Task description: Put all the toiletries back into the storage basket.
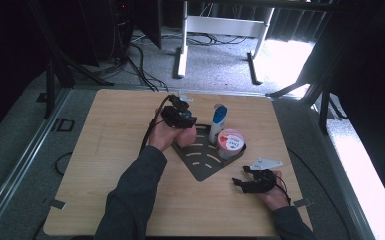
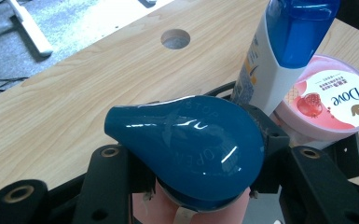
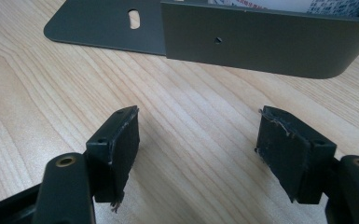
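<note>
My left gripper (image 1: 184,121) is shut on a pink bottle with a glossy dark-blue teardrop cap (image 2: 191,149); both jaws press its sides just under the cap. The pink bottle (image 1: 186,133) hangs at the left edge of a dark three-cornered metal rack (image 1: 200,162). On the rack stand a white bottle with a blue cap (image 1: 218,121) and a pink Dove jar (image 1: 230,141); the white bottle (image 2: 270,70) and the jar (image 2: 328,100) sit just beyond the held cap. My right gripper (image 3: 198,140) is open over bare wood, facing the rack's wall (image 3: 261,42). It rests near the table's front right (image 1: 240,179).
The wooden table (image 1: 110,150) has a round hole (image 2: 175,38) near its far edge. Cables and a white desk frame (image 1: 220,25) lie on the floor beyond the table. Metal rails run along both sides.
</note>
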